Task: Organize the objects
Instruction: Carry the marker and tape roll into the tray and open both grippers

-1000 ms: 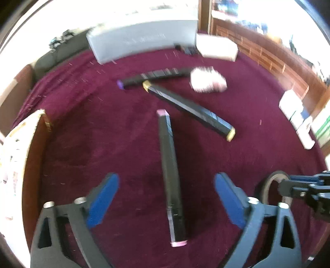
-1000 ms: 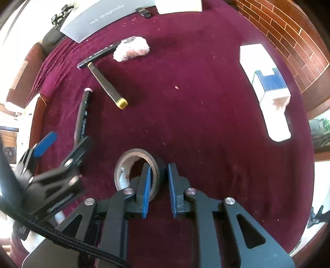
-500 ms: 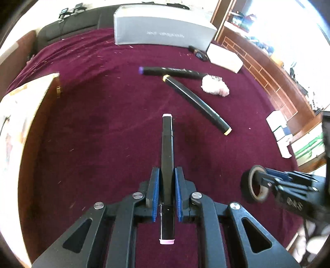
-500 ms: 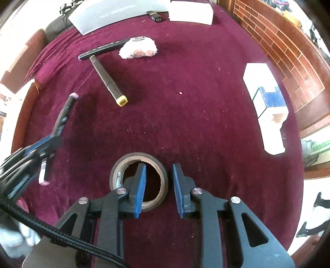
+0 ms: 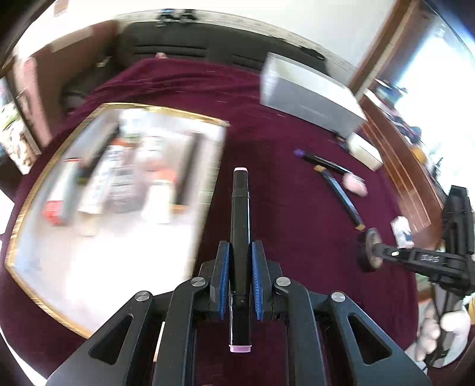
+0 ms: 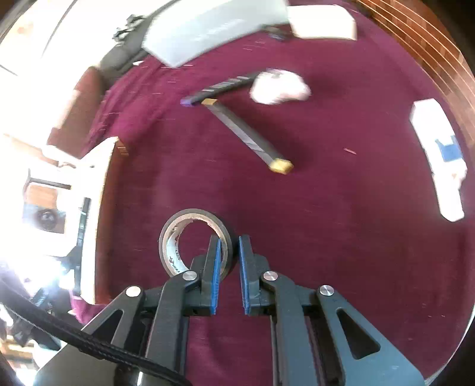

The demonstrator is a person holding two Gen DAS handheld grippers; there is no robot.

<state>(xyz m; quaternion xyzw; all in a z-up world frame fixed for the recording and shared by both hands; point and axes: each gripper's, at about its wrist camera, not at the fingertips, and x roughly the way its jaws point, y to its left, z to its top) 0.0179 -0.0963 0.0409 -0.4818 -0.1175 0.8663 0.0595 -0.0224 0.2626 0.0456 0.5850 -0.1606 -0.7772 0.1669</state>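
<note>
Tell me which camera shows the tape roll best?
The right wrist view: the tape roll sits close and sharp, its ring open to the camera, its wall pinched in the right tool. The left wrist view shows it only small, edge-on, far right.

Your maroon cloth (image 6: 341,207) is carrying two markers (image 6: 248,135), a pink fluffy thing (image 6: 279,87) and boxes (image 6: 439,157).

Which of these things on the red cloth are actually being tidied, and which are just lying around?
In the job:
- pink-capped marker, clamped in the left gripper
- tape roll, pinched by the right gripper
- gold-rimmed box
- two markers on the cloth, probably next

Lying about:
- grey carton
- white boxes
</note>
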